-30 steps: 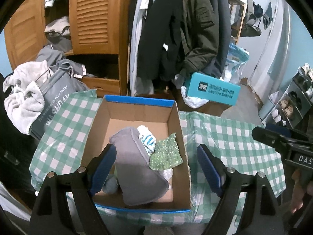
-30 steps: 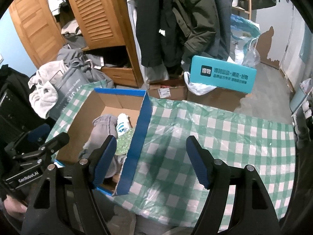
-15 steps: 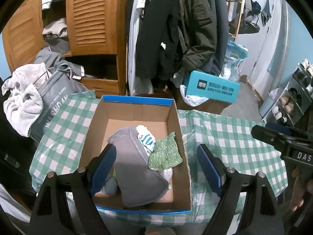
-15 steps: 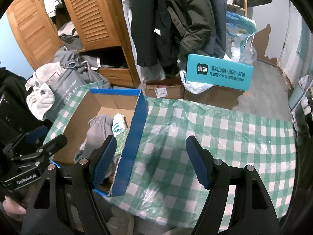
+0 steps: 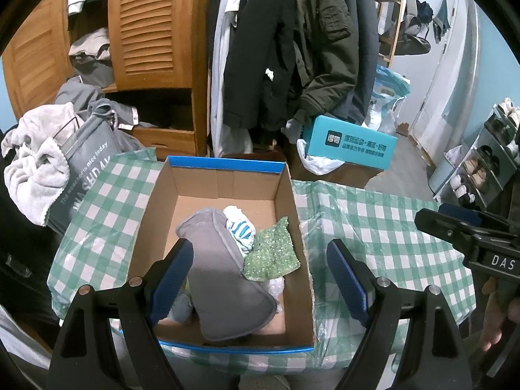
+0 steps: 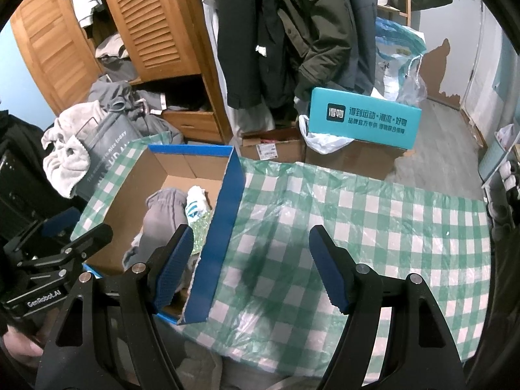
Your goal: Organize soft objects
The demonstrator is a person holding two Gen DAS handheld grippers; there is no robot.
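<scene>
A blue-rimmed cardboard box [image 5: 224, 165] stands on a green checked tablecloth [image 5: 373, 224]. In it lie a grey padded piece [image 5: 221, 276], a white and blue striped sock [image 5: 240, 230] and a green sparkly cloth [image 5: 271, 253]. My left gripper [image 5: 260, 279] is open and empty, held above the box's near end. My right gripper [image 6: 250, 266] is open and empty, above the cloth just right of the box's blue wall [image 6: 221, 227]. The grey piece [image 6: 162, 217] and the sock [image 6: 196, 203] show in the right wrist view too.
A grey laundry bag [image 5: 84, 175] with a pale towel [image 5: 32, 175] stands left of the table. Behind are a wooden wardrobe [image 5: 152, 26], hanging dark coats [image 5: 292, 48] and a teal box [image 5: 349, 146] on cartons. Shoe shelves [image 5: 487, 162] stand at the right.
Both grippers have drawn back and up a little from the box, so it looks smaller. Both stay open and empty. The box's contents have not moved.
</scene>
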